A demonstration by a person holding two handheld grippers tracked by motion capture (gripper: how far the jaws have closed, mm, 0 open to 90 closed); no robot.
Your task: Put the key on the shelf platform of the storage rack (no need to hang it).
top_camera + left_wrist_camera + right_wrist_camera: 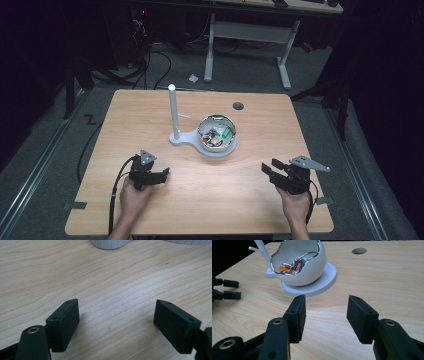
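A white egg-shaped bowl (217,132) with a jagged rim holds several small colourful trinkets (291,266). It rests on a white round base (322,281) joined to an upright white post (173,111) with a short side peg. My left gripper (164,175) hovers low over bare wood near the front left, open, nothing between its pads (63,323). My right gripper (267,168) sits at the front right, open and empty, pointing at the bowl (299,262). The left gripper's jaw tips (230,290) appear at the left edge of the right gripper view.
The wooden table (150,210) has a round cable hole (238,106) at the back right. The stand's ribbed base edge (110,244) lies ahead of the left gripper. Beyond the table are a white desk frame (247,35), cables and dark floor.
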